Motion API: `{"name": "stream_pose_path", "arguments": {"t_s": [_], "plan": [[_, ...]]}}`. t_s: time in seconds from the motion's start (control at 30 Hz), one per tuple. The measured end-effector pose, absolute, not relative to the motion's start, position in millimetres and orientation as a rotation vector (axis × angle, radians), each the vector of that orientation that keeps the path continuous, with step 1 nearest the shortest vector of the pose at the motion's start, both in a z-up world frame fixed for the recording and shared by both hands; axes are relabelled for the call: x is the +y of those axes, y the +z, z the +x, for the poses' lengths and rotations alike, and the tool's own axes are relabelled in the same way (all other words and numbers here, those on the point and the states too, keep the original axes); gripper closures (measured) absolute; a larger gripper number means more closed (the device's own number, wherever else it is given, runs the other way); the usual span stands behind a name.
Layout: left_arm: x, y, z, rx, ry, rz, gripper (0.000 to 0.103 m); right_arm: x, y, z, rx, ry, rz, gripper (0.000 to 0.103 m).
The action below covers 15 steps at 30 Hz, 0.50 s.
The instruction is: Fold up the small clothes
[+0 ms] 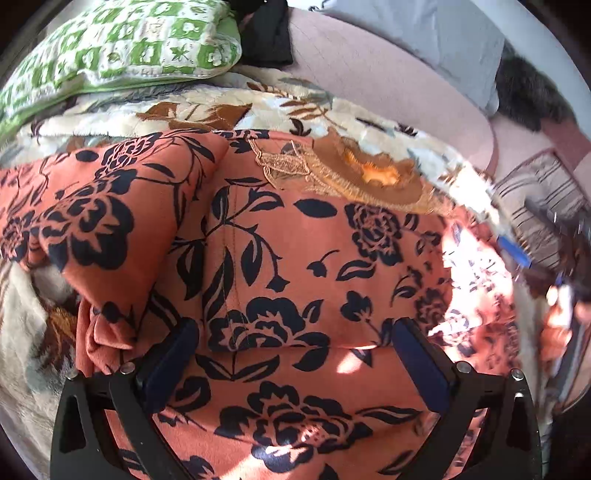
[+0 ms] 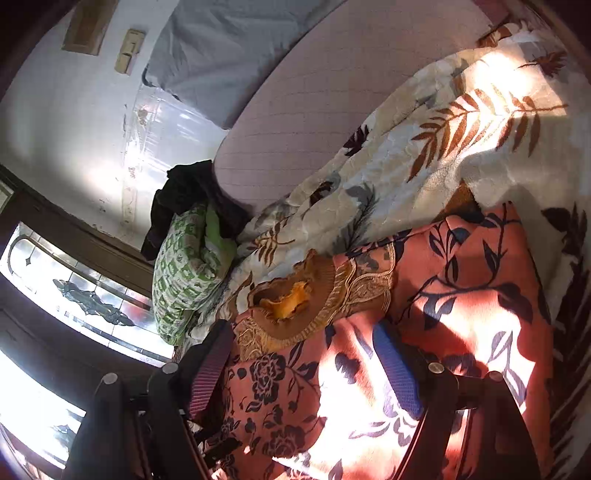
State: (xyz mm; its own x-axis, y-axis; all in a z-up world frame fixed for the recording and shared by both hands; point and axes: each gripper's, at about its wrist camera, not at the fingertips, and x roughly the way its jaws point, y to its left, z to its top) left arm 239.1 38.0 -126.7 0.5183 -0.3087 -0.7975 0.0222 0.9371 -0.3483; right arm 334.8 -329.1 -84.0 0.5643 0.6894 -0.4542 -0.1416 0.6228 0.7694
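- Garment [image 1: 295, 266]: an orange-pink cloth printed with dark navy flowers lies spread over a cream leaf-patterned blanket [image 1: 258, 107] on a bed. It fills most of the left wrist view, and its near edge runs out of the bottom of the picture.
- Its neckline, trimmed with gold-brown embroidery [image 1: 332, 173], lies at the far edge, and a fold or sleeve is doubled over on the left.
- Left claw [image 1: 295, 354]: its two dark-padded fingers stand wide apart, low over the cloth. Whether the tips touch the fabric cannot be told, since they only overlap it in the picture, and nothing sits pinched between them.
- Right claw [image 2: 306, 365]: it is also spread wide, with the printed garment [image 2: 461, 295] showing between and under its fingers. Its left finger appears reddish-purple and its right finger blue. No grip on the cloth is visible, and strong sun patches wash out the fabric near the right finger.
- In the left wrist view the right edge is blurred, so only a blue smear and dark shapes over a striped cloth [image 1: 539, 206] can be made out there.
- A green-and-white patterned pillow [image 1: 122, 44] lies at the far left of the bed with a dark piece of clothing [image 1: 269, 33] beside it, partly cut off at the top.
- Beyond them lie a pinkish mattress cover [image 2: 332, 96] and a grey pillow [image 2: 221, 48] against a pale wall.
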Motion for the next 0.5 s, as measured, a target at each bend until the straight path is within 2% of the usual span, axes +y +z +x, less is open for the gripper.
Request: {"name": "stream_pose_path", "arguments": {"t_s": [0.17,0.27,0.5], "plan": [[53.8,-105.4,217.1,0.961,-0.293,-0.442,0.000,-319.8,-80.5,246.0,0.778,0.602,0.698,0.022],[56.0,-112.9,207.1,0.989,-0.263,-0.516,0.000,-323.6,-96.7,211.0,0.752,0.586,0.729,0.022],[67.2,-129.3,224.0,1.002,-0.243,-0.730,0.001,-320.3,-121.9,200.5,0.780,0.611,0.743,0.022]]}}
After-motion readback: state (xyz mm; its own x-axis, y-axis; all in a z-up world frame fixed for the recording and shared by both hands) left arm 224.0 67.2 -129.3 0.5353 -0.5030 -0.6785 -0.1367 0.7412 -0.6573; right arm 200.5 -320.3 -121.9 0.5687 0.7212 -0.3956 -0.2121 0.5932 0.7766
